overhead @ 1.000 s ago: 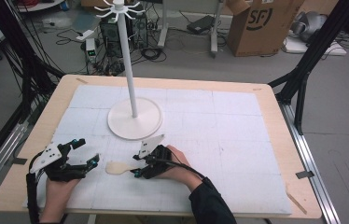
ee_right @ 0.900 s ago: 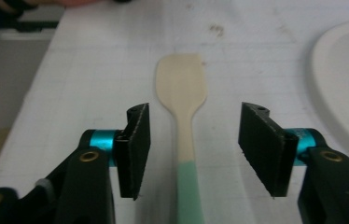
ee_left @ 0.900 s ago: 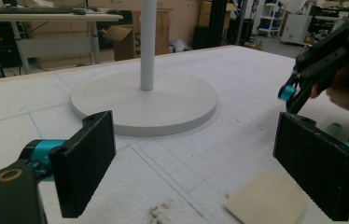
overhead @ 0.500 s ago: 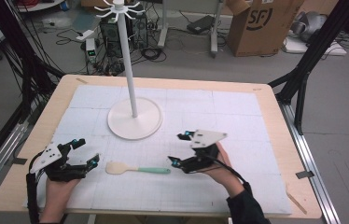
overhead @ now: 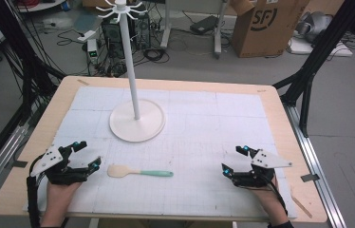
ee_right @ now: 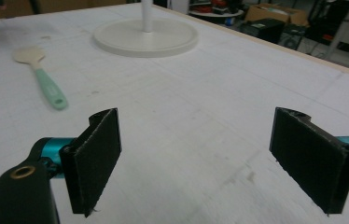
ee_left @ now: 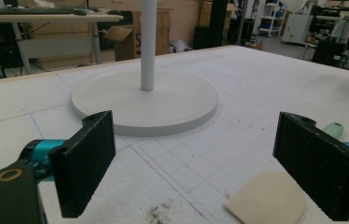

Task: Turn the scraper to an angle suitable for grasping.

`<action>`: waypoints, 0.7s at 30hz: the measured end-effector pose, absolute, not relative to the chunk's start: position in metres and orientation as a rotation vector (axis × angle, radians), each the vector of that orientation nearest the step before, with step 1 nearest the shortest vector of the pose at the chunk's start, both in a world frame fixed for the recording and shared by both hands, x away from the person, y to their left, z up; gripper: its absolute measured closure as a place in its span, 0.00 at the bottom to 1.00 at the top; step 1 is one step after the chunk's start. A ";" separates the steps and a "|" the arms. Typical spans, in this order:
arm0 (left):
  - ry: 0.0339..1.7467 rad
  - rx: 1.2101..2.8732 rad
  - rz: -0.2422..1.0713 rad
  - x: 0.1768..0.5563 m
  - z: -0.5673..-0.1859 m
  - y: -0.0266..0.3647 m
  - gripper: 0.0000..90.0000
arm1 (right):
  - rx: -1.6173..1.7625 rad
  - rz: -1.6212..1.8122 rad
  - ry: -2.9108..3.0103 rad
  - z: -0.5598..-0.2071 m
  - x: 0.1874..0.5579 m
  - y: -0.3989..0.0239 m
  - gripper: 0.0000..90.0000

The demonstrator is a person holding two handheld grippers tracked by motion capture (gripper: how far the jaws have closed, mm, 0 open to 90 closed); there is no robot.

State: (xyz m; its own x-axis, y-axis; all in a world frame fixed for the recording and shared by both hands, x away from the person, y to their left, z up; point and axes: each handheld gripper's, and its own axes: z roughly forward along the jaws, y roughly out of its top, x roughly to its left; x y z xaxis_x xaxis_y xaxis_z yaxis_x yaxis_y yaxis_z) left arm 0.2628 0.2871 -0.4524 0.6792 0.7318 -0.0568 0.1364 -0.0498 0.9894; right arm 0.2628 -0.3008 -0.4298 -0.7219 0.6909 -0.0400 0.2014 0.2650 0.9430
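Both claws rest at the desk's (overhead: 280, 118) near edge, jaws wide, holding nothing. The spatula (overhead: 139, 172) lies flat just beside the left claw (overhead: 81, 155), well apart from the right claw (overhead: 234, 160). Likely next: grasp its green handle.

Each black tool (overhead: 241, 160) — teal joints, grey three-cornered plate, trailing black cable.

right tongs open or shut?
Open. The right tongs show jaws spread wide with bare mat between them, gripping nothing.
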 end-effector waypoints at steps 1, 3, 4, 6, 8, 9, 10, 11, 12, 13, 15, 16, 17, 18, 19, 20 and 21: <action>0.733 1.573 0.563 0.263 -0.452 0.287 0.15 | 0.823 1.460 2.075 -0.432 0.262 -0.305 0.17; 0.726 1.574 0.568 0.262 -0.452 0.287 0.15 | 0.841 1.469 2.038 -0.435 0.261 -0.311 0.17; 0.728 1.569 0.570 0.262 -0.453 0.287 0.15 | 0.841 1.469 2.038 -0.435 0.261 -0.311 0.17; 0.727 1.567 0.572 0.262 -0.453 0.287 0.15 | 0.865 1.486 1.997 -0.440 0.260 -0.316 0.17; 0.725 1.567 0.572 0.262 -0.453 0.288 0.15 | 0.872 1.489 1.977 -0.443 0.258 -0.317 0.17; 0.725 1.566 0.573 0.262 -0.453 0.287 0.15 | 0.861 1.491 1.964 -0.444 0.257 -0.317 0.17; 0.724 1.567 0.575 0.261 -0.453 0.287 0.15 | 0.861 1.491 1.964 -0.444 0.257 -0.317 0.17; 0.723 1.568 0.575 0.261 -0.453 0.287 0.15 | 0.863 1.504 1.943 -0.446 0.254 -0.318 0.17; 0.723 1.568 0.575 0.261 -0.453 0.287 0.15 | 0.856 1.505 1.934 -0.447 0.253 -0.318 0.17; 0.723 1.568 0.574 0.261 -0.453 0.287 0.15 | 0.863 1.510 1.926 -0.446 0.252 -0.318 0.17; 0.725 1.568 0.573 0.262 -0.453 0.288 0.15 | 0.865 1.527 1.914 -0.447 0.252 -0.319 0.17; 0.727 1.566 0.571 0.262 -0.453 0.288 0.15 | 0.865 1.527 1.914 -0.447 0.252 -0.319 0.17; 0.727 1.566 0.571 0.262 -0.453 0.288 0.15 | 0.868 1.531 1.912 -0.448 0.252 -0.319 0.17; 0.726 1.567 0.572 0.262 -0.453 0.288 0.15 | 0.868 1.534 1.911 -0.448 0.252 -0.319 0.17; 0.728 1.566 0.573 0.262 -0.453 0.287 0.15 | 0.871 1.536 1.909 -0.448 0.252 -0.319 0.17; 0.730 1.566 0.572 0.262 -0.453 0.287 0.15 | 0.874 1.536 1.909 -0.448 0.252 -0.319 0.17; 0.730 1.566 0.572 0.262 -0.453 0.288 0.15 | 0.878 1.534 1.907 -0.448 0.251 -0.319 0.17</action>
